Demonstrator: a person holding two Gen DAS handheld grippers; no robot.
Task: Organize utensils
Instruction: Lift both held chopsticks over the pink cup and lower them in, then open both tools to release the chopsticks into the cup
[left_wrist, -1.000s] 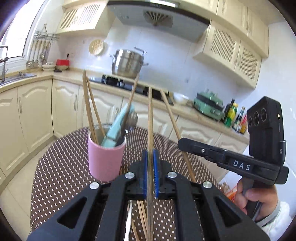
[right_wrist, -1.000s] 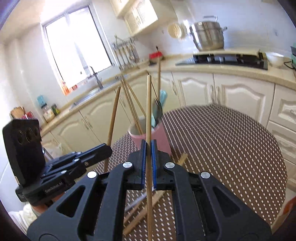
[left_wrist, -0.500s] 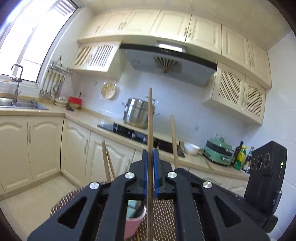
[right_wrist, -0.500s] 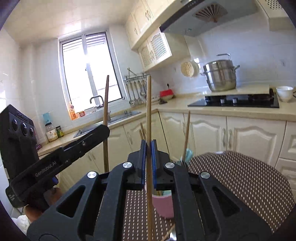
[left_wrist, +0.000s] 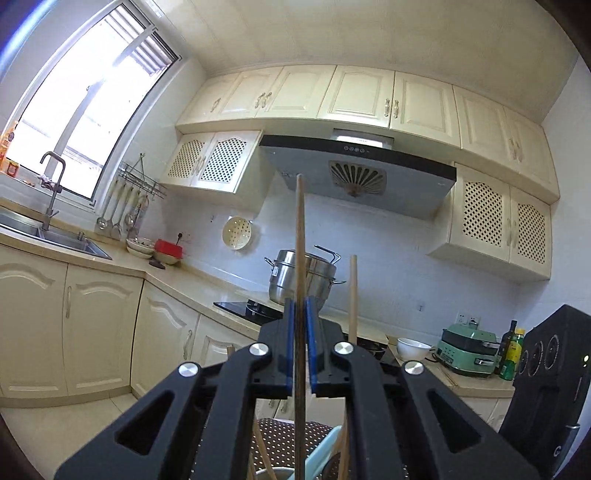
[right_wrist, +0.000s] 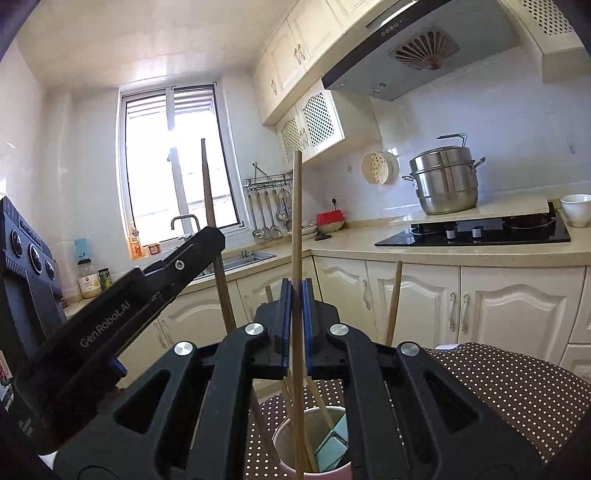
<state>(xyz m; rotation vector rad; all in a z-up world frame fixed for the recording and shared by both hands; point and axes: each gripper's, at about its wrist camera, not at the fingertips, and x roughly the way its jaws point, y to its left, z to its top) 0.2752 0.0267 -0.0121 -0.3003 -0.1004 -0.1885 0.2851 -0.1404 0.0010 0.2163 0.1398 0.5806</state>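
My left gripper (left_wrist: 300, 306) is shut on a wooden chopstick (left_wrist: 300, 240), held upright above the pink cup, whose rim barely shows at the bottom edge (left_wrist: 275, 474). My right gripper (right_wrist: 294, 286) is shut on a second chopstick (right_wrist: 296, 206), also upright; its lower end reaches into the pink cup (right_wrist: 314, 443). The cup holds several chopsticks and teal-handled utensils (right_wrist: 334, 445). The left gripper (right_wrist: 212, 236) with its chopstick (right_wrist: 207, 177) shows at the left of the right wrist view. The right gripper's chopstick (left_wrist: 353, 295) shows in the left wrist view.
The cup stands on a round table with a brown dotted cloth (right_wrist: 498, 384). Behind are cream cabinets (right_wrist: 406, 299), a black hob (right_wrist: 480, 230) with a steel pot (right_wrist: 445, 181), a sink (left_wrist: 44, 230) under the window, and a green appliance (left_wrist: 467, 347).
Both grippers have tilted upward and risen over the cup, each still holding its chopstick upright. The table has dropped out of most of both views.
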